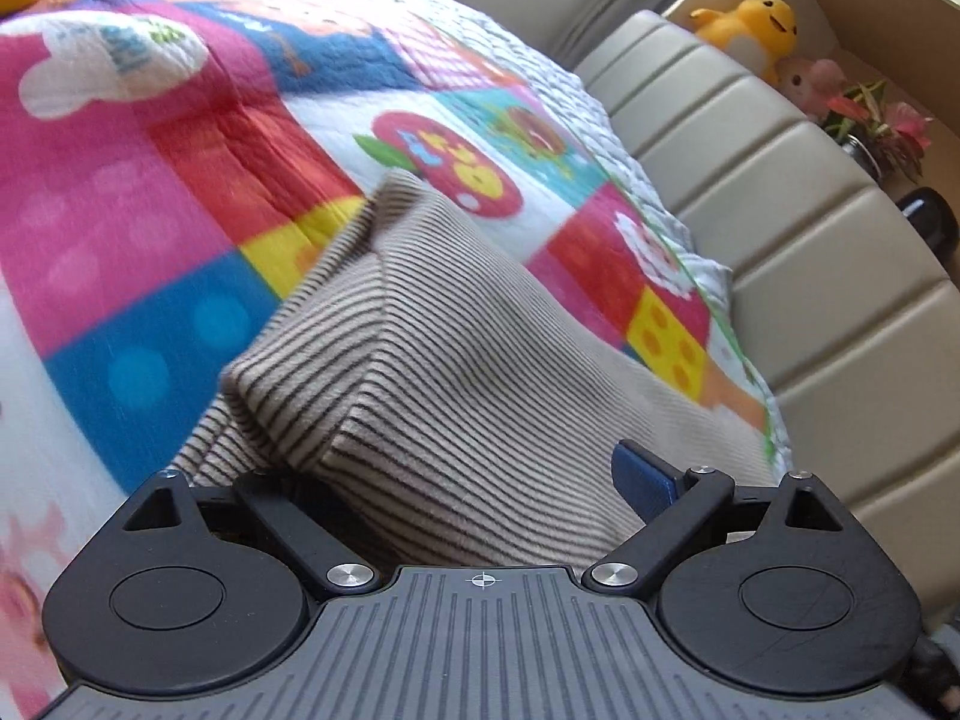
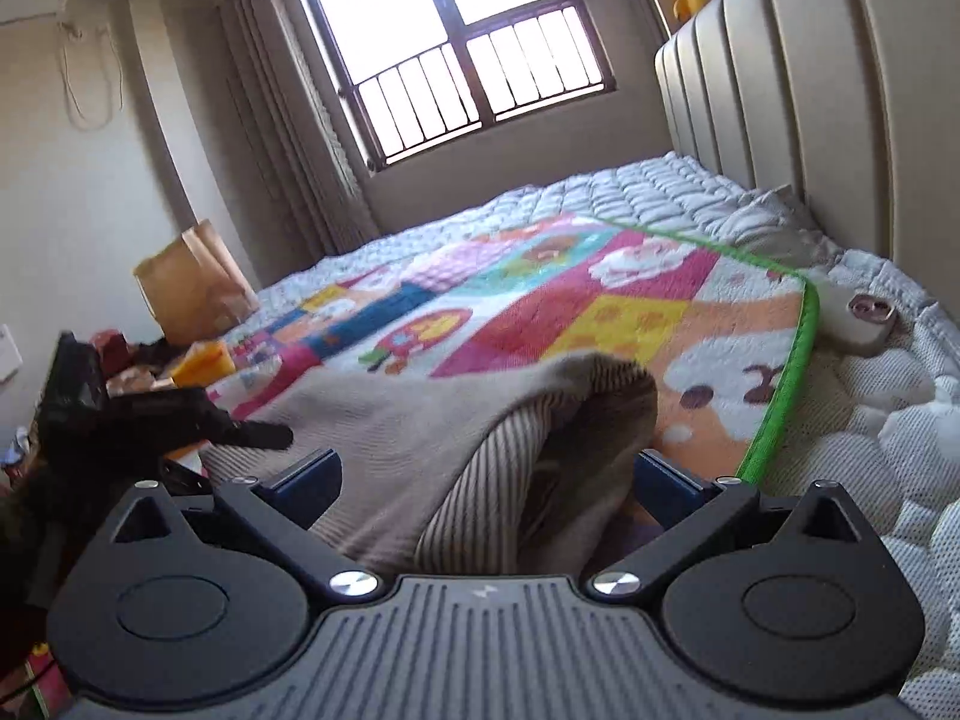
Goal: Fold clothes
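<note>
A beige garment with thin dark stripes [image 1: 420, 372] lies bunched on a colourful patchwork quilt [image 1: 150, 180]. My left gripper [image 1: 474, 480] has its fingers spread wide, and a thick fold of the garment fills the gap between them; only the right blue pad [image 1: 639, 480] shows. In the right wrist view the same garment [image 2: 480, 450] lies between the spread fingers of my right gripper [image 2: 486, 480], whose blue pads [image 2: 306, 480] stand apart on either side of a raised fold. The other gripper [image 2: 120, 414] shows at the left.
A padded beige headboard [image 1: 780, 240] runs along the bed's right side. A yellow plush [image 1: 750, 30], a pink plush and a plant sit on the shelf behind it. A phone [image 2: 864, 324] lies on the white mattress pad. A paper bag [image 2: 186, 288] stands by the window.
</note>
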